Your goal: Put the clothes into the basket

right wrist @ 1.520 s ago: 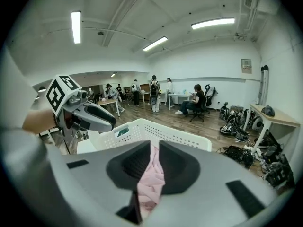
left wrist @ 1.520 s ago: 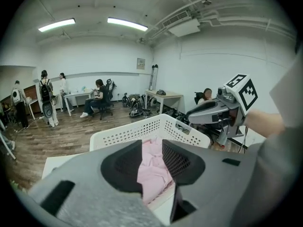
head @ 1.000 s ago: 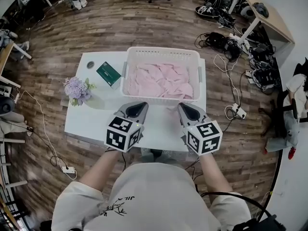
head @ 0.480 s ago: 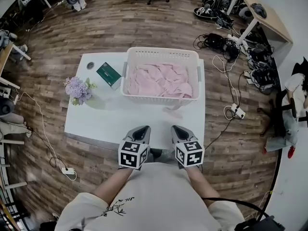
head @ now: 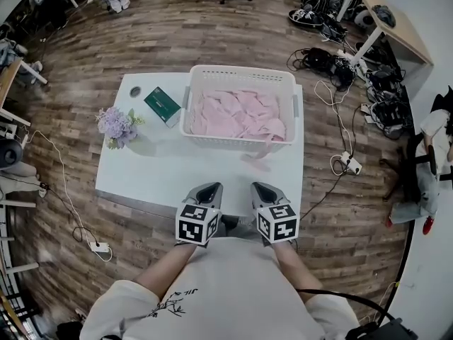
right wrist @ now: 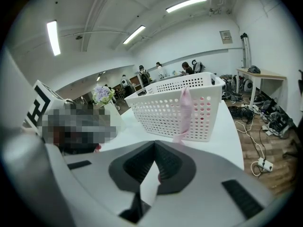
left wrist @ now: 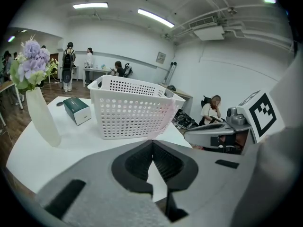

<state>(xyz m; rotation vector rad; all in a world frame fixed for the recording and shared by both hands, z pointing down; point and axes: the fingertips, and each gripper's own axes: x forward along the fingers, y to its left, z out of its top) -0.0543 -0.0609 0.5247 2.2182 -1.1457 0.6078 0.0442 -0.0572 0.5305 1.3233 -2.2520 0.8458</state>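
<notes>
A wood-plank floor [head: 212, 41] strewn with black cables [head: 322, 61] surrounds one white rectangular tabletop [head: 177, 176]. One white perforated plastic basket [head: 241, 70] stands at its far right corner. It holds the pink clothes [head: 237, 113], with one strip draped over the near rim. Two hand-held grippers, left [head: 209, 188] and right [head: 262, 188], sit at the near edge, both closed and empty. One white vase of lilac flowers [head: 117, 124] stands at the left edge, and one dark green box [head: 162, 105] lies beside the basket.

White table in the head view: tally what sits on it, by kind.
White perforated basket: 1
Pink clothes heap, in the basket, one strip hanging over the near rim: 1
Green box: 1
Vase of purple flowers: 1
Small round dark object: 1
Total: 5
</notes>
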